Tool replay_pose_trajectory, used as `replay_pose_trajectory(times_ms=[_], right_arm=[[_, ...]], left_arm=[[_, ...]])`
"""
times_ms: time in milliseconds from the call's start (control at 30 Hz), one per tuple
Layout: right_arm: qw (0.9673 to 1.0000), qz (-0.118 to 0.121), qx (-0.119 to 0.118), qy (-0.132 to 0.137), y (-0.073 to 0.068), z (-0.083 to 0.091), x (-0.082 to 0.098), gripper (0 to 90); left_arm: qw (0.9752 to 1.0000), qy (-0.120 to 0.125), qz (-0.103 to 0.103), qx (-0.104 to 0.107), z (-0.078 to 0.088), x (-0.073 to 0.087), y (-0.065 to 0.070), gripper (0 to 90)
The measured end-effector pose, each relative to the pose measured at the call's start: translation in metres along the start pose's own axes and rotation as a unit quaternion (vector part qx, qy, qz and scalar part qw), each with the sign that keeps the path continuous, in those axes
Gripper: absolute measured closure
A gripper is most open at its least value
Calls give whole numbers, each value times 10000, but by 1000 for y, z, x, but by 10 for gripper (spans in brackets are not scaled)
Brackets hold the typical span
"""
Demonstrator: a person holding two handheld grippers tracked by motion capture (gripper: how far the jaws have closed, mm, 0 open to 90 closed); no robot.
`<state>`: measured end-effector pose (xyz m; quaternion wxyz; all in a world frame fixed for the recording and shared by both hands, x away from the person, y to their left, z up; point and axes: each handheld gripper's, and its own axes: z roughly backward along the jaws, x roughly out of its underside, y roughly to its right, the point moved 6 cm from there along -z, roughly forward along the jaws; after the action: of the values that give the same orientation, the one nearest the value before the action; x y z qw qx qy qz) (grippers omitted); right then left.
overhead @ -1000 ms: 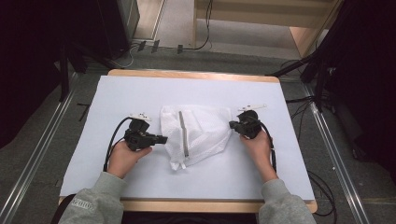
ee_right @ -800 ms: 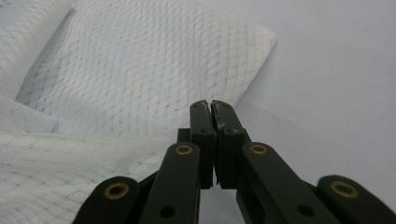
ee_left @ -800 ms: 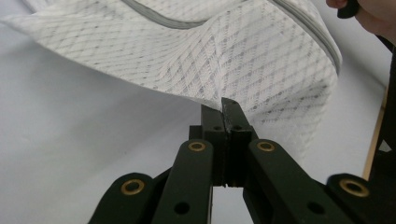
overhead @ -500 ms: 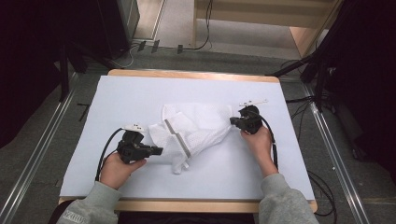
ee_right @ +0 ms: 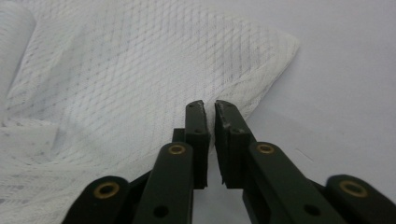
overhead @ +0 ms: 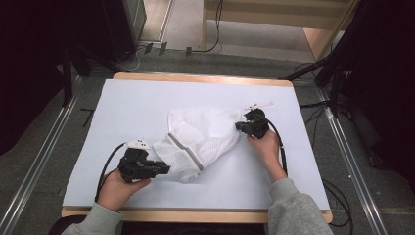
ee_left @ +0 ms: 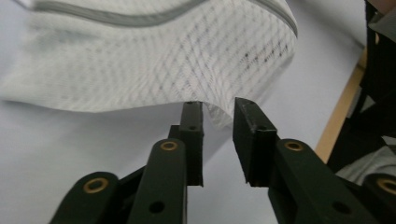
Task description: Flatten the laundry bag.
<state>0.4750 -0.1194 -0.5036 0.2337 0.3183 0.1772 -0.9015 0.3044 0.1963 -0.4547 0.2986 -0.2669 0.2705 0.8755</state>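
White mesh bag (overhead: pixel 200 139) with a grey zip band lies crumpled around the middle of the table (overhead: pixel 147 98), which is covered by a pale sheet and edged in light wood. The bag stretches slantwise, its upper part toward the right edge and its lower end toward the near edge.

Left gripper (overhead: pixel 159 169) sits near the near-left corner, held in the person's left hand (overhead: pixel 117 186), and points at the bag's lower end. In the left gripper view its jaws stand parted, with a fold of the mesh (ee_left: pixel 154 60) hanging just above and between the tips; nothing is pinched.

Right gripper (overhead: pixel 241 126) is at the bag's right corner, toward the right edge, held in the right hand (overhead: pixel 266 147). In the right gripper view (ee_right: pixel 208 108) the jaws are nearly together and the mesh edge (ee_right: pixel 140 74) runs into the narrow slit between them, so they appear clamped on the bag's corner.

Grey sleeves show at the near edge.
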Motion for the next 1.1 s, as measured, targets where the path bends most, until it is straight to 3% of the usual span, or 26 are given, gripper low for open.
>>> replay_pose_trajectory(times_ms=[67, 233, 333, 433, 567, 667, 900, 1100], right_arm=[[10000, 18, -25, 56, 0, 6, -1, 796], [9999, 74, -18, 83, -1, 12, 0, 754], [9999, 117, -3, 110, 0, 11, 0, 715], [9999, 125, -1, 93, 2, 6, -2, 693], [9999, 108, 23, 111, 9, -1, -11, 662], [9999, 4, -25, 133, 15, -6, -18, 632], [9996, -5, 79, 272, 24, -16, -26, 559], [9999, -80, 42, 97, 27, -26, -25, 534]], left_arm=[[9998, 55, 37, -187, 6, -7, -13, 690], [9993, 264, 206, -169, 12, -22, -34, 659], [9992, 242, 246, -223, 8, -28, -45, 637], [9988, 147, 319, -338, -9, -38, -69, 610], [9988, 85, 333, -355, -25, -46, -84, 582], [9987, 77, 335, -383, -32, -49, -88, 560], [9982, -72, 18, -597, -58, -59, -99, 510], [9980, -174, -7, -600, -68, -57, -99, 516]])
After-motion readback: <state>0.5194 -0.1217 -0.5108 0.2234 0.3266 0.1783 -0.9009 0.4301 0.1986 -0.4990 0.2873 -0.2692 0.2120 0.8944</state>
